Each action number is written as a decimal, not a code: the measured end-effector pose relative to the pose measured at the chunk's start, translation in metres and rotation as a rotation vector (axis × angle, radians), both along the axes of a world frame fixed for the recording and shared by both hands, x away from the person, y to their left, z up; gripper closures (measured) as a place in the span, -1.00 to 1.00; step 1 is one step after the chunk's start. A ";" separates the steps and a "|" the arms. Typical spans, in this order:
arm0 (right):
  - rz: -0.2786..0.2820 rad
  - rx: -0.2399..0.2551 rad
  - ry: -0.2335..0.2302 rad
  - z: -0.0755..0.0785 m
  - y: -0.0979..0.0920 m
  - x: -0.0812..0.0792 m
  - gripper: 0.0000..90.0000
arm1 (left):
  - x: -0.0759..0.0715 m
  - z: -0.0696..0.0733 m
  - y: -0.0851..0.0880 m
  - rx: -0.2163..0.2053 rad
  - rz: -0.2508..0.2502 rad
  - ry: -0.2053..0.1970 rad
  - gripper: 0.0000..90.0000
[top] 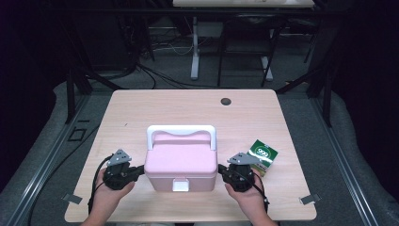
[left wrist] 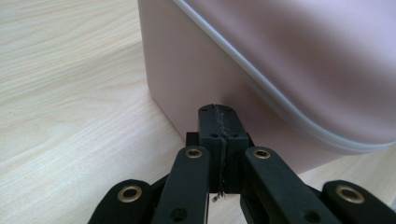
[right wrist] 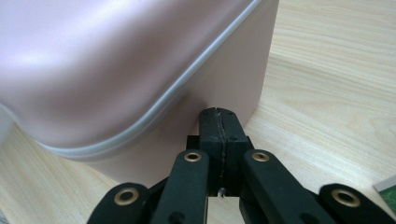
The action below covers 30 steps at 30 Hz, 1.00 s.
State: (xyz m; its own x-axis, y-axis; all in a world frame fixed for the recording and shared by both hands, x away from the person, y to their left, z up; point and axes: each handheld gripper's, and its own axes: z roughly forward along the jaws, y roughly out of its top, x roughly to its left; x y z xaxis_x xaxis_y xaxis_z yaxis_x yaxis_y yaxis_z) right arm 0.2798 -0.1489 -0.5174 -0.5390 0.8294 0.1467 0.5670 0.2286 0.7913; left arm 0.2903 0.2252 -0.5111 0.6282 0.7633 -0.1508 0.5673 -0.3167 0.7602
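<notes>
On the light wooden table (top: 141, 108), seen from the high view: one pink box (top: 181, 162) with a white handle (top: 181, 132) folded back over its lid and a white latch (top: 181, 184) on the near face, standing at the middle of the near half of the table. Left gripper (top: 141, 170), black with a grey three-cornered plate on top, held in the person's left hand (top: 109, 195), its tips at the box's left side wall. Right gripper (top: 221, 170), same build, held in the right hand (top: 247, 197), its tips at the box's right side wall. One small green carton (top: 262, 155) lies just beyond the right gripper, apart from the box. One dark round hole (top: 226, 101) sits near the table's far edge. From the left gripper view: pink box wall (left wrist: 187, 70) rises directly ahead, a pale seam (left wrist: 261, 79) running slantwise where lid meets body; the two black jaws stand pressed together with nothing between them, their tips touching or all but touching the lower wall, near the box's corner; wood grain lies to the left. From the right gripper view: the same box (right wrist: 140, 60), lid seam (right wrist: 187, 88) curving down across it; jaws likewise closed flat against each other, empty, tips at the lower wall near a corner; a corner of the green carton (right wrist: 387, 189) shows at the lower right edge.
</notes>
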 end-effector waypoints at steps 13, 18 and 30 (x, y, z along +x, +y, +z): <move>0.000 -0.012 -0.019 -0.001 0.000 -0.007 1.00 | -0.003 -0.002 0.001 -0.014 -0.002 -0.004 1.00; 0.000 -0.017 -0.019 -0.001 0.000 -0.008 1.00 | -0.002 -0.002 0.001 -0.020 -0.005 -0.002 1.00; 0.030 -0.050 0.000 0.008 -0.003 -0.003 0.88 | 0.003 0.008 0.007 -0.013 -0.028 0.019 0.83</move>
